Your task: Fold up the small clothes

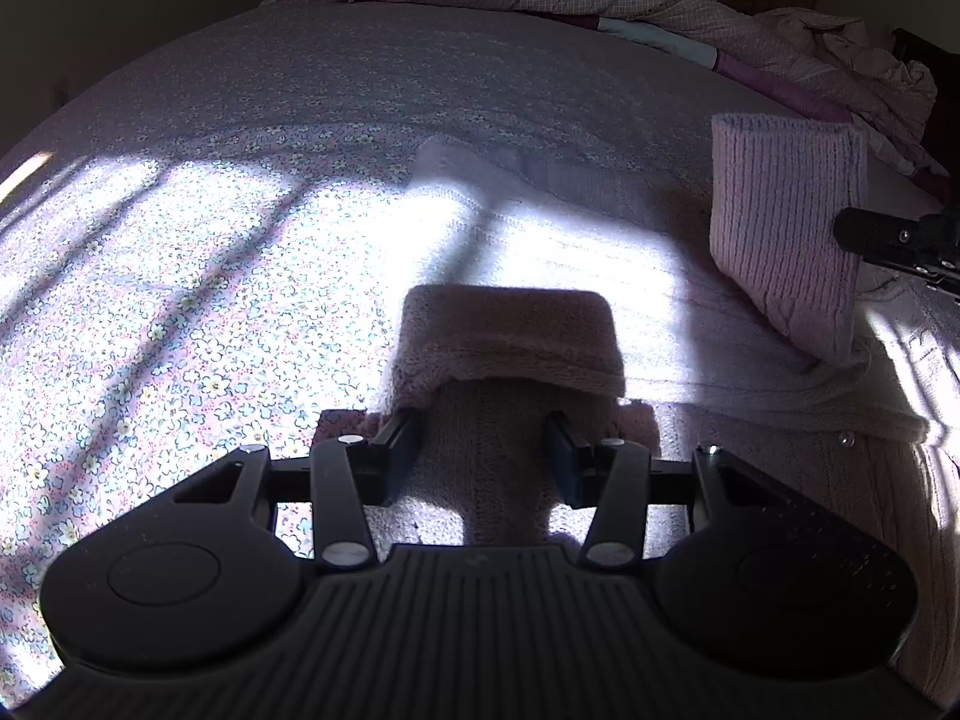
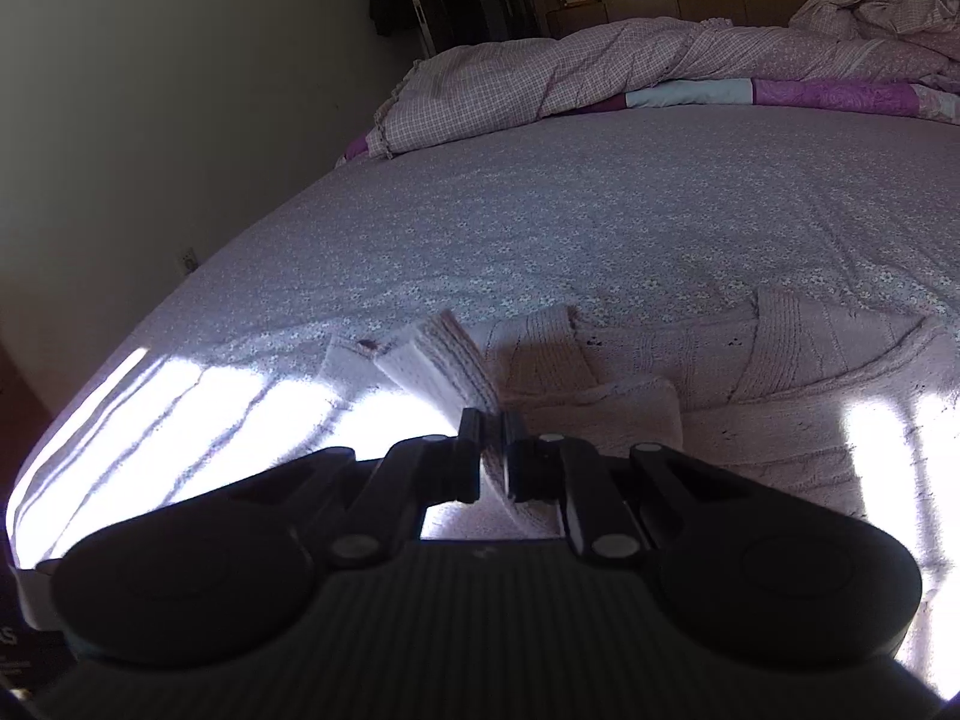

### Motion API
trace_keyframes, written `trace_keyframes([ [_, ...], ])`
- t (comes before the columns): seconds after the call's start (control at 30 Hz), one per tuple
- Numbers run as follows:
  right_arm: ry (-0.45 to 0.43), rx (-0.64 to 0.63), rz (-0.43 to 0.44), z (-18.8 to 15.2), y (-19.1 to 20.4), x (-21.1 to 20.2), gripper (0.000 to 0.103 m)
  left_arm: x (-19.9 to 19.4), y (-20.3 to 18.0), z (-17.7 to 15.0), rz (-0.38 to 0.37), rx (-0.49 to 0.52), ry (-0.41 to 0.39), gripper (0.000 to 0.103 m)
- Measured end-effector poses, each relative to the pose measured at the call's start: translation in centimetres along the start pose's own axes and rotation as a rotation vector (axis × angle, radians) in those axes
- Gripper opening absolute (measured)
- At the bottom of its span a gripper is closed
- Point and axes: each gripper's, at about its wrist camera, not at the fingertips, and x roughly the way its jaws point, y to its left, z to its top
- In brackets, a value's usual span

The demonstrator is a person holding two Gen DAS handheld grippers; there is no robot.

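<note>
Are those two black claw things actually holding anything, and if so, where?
The right gripper pinches the pink knitted sweater by the edge of a lifted sleeve. The left gripper straddles the other sleeve; whether it grips is unclear.

A bed (image 2: 600, 210) in a floral sheet carries a pink knit sweater (image 2: 780, 396) and a rumpled checked quilt (image 2: 540, 78).

Hard sunlight falls in blown-out white patches across the bed (image 1: 252, 120), crossed by thin bar-like shadows, while the far half lies in dim bluish shade. Each gripper body shows as a near-black silhouette in the foreground. Fisheye distortion bows the mattress edge and darkens the corners. The far bedding (image 2: 600, 60) looks soft and grainy.
</note>
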Motion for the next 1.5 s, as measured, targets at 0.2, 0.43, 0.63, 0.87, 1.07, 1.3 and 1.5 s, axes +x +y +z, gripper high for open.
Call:
trace_keyframes([
  [0.2, -0.091, 0.038, -0.069, 1.2, -3.2, -3.3, 0.010, 0.1, -0.1, 0.1, 0.009, 0.007, 0.002, 0.054],
  [0.43, -0.133, 0.131, -0.188, 0.9, -8.7, -5.5, 0.010, 0.1, -0.2, 0.1, 0.013, 0.012, 0.003, 0.054],
  [0.63, -0.084, 0.294, -0.293, -1.9, -13.9, -4.9, 0.010, 0.1, -0.3, 0.1, 0.018, 0.019, 0.006, 0.054],
  [0.87, 0.000, 0.430, -0.328, -6.2, -16.8, -4.8, 0.010, 0.1, -0.3, 0.2, 0.019, 0.027, 0.010, 0.054],
  [1.07, 0.003, 0.426, -0.314, -6.6, -15.8, -6.3, 0.012, -0.8, 0.1, 0.3, 0.004, 0.023, 0.026, 0.054],
  [1.3, 0.025, 0.358, -0.259, -7.3, -13.3, -8.6, 0.025, -3.6, 0.8, -0.3, 0.019, 0.052, 0.015, 0.054],
  [1.5, 0.044, 0.254, -0.198, -8.3, -10.6, -11.0, 0.057, -6.4, 1.3, -0.8, 0.038, 0.076, 0.013, 0.054],
])
